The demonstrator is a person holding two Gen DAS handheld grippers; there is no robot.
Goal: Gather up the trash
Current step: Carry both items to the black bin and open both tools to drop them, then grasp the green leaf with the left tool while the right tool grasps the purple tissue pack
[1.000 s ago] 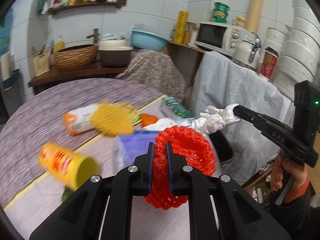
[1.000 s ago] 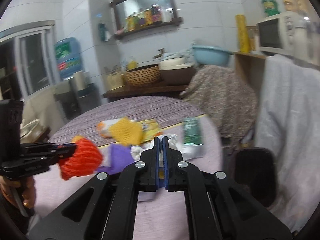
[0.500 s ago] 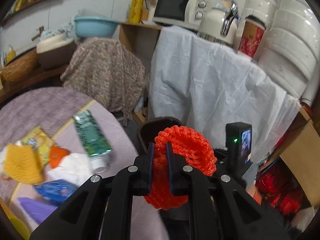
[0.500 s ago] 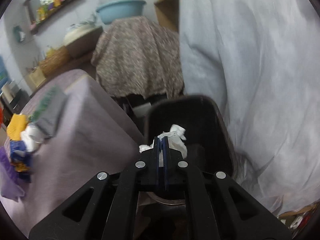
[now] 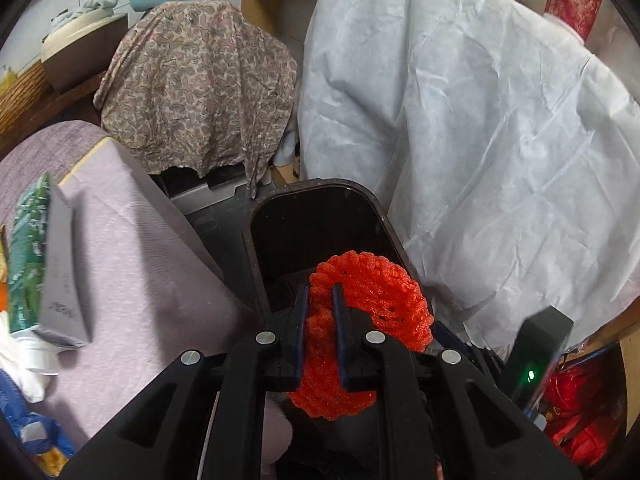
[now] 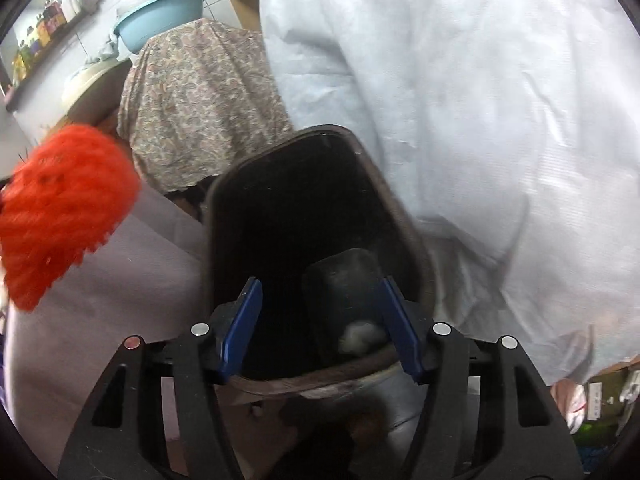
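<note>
My left gripper [image 5: 320, 312] is shut on a red foam fruit net [image 5: 372, 292], held over the near edge of the dark trash bin [image 5: 256, 256]. The same red net [image 6: 60, 208] shows blurred at the left of the right wrist view. My right gripper [image 6: 320, 320] hangs over the bin's mouth [image 6: 400, 216] with its jaws opening and nothing between the blue pads [image 6: 242, 320]. A crumpled white tissue [image 6: 360, 336] lies down inside the bin near its bottom. The right gripper's body [image 5: 536, 356] with a green light sits at the lower right of the left wrist view.
The purple-clothed table [image 5: 132, 264] is left of the bin, with a green toothpaste tube [image 5: 30, 256], white paper and blue wrappers on it. A white sheet [image 5: 480, 140] drapes furniture right of the bin. A paisley cloth [image 5: 192, 80] covers something behind it.
Both grippers swung from the table to the bin and dropped lower. The right gripper let go of the white tissue, which fell into the bin. The left still grips the red net.
</note>
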